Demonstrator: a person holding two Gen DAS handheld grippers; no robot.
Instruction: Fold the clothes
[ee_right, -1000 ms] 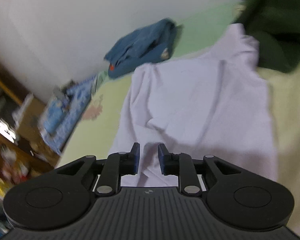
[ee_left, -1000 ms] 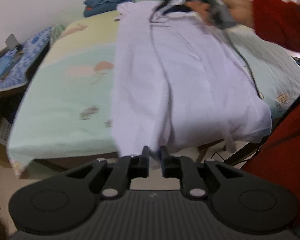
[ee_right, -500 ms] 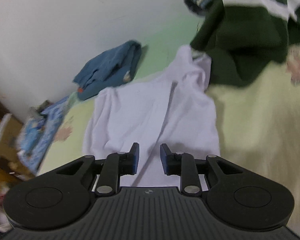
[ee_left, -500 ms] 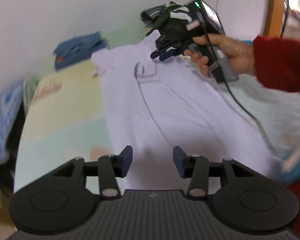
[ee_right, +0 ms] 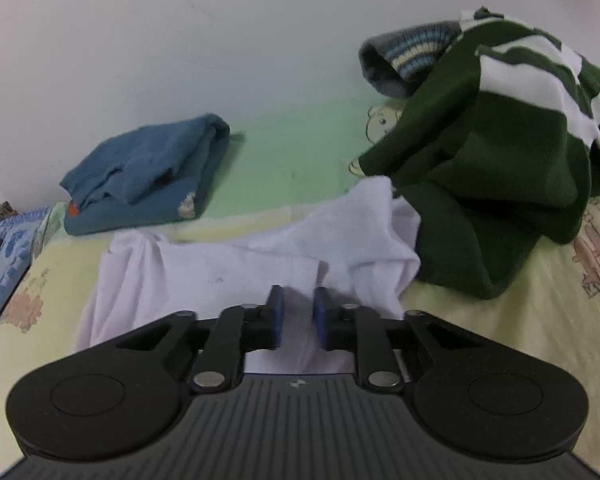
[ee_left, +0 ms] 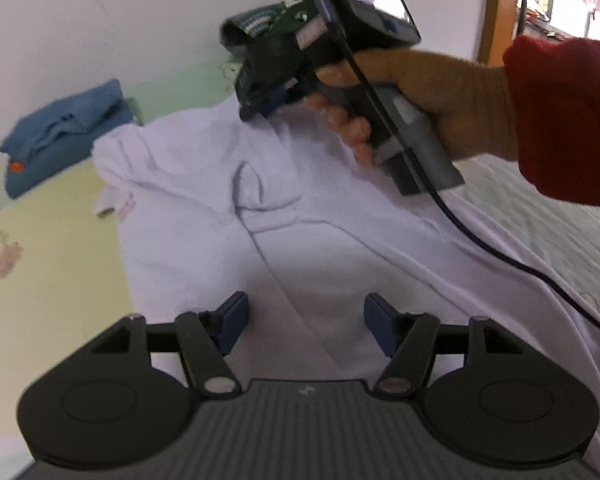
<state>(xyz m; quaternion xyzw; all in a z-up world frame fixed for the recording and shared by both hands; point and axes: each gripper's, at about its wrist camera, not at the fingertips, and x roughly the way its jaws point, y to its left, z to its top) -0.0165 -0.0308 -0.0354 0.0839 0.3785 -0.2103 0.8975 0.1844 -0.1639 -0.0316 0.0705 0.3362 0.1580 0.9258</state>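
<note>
Lilac garment (ee_left: 204, 184) (creased) seemingly pinched by right gripper (ee_right: 299, 314).

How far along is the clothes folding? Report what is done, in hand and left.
Done: only the blue garment lies folded by the wall. In hand: the pale lilac sweatshirt lies spread on the bed; the right gripper has just been closing its jaws on a fold near the collar, while the left gripper has just opened over the cloth. Left: folding it, then the green striped sweater heaped beside it.
</note>
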